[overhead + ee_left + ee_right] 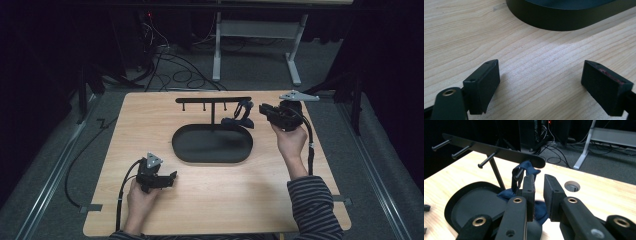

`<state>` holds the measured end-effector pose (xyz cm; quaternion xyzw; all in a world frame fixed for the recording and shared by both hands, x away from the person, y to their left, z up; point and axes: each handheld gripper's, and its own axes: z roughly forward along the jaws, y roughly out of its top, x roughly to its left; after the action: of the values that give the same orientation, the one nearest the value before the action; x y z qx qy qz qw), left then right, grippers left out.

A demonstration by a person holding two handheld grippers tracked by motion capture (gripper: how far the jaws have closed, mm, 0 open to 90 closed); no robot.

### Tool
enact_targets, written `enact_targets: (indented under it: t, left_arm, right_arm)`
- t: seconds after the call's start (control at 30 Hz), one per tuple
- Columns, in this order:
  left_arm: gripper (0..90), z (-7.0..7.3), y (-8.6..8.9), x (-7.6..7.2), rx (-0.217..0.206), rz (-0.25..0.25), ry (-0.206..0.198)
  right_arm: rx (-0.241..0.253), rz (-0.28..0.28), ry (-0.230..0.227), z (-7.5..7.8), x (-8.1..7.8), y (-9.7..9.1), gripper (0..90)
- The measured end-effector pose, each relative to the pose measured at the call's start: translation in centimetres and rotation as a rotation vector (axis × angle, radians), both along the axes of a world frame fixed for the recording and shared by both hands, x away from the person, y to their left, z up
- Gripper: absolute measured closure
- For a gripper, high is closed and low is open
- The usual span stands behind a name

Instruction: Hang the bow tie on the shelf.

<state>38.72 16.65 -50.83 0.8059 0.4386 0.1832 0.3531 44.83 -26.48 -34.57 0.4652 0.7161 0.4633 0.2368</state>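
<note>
From above, the dark blue cloth (241, 114) hangs from the rightmost peg of a black rack (213, 100) whose post rises from an oval black tray (212, 145) on the wooden table (220, 195); the right gripper (265, 111) sits just beside the cloth, the left gripper (171, 178) rests low near the tray's front. The left gripper view shows its jaws spread wide over bare wood, holding nothing. In the right gripper view the jaws stand slightly parted, with no cloth (524, 173) in the gap; it is looped over the peg just beyond.
</note>
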Motion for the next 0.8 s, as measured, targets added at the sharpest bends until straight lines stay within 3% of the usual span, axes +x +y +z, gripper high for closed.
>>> enact_targets:
  t: [0.53,0.8]
  left_arm:
    - [15.7,0.0,0.0,0.0,0.000,0.000,0.000]
    - [15.7,0.0,0.0,0.0,-0.003,-0.001,0.001]
  right_arm:
    - [0.046,-0.014,-0.009,-0.3,-2.1,-2.0,71.8]
    - [0.044,-0.018,-0.001,-0.6,-3.0,-2.9,69.3]
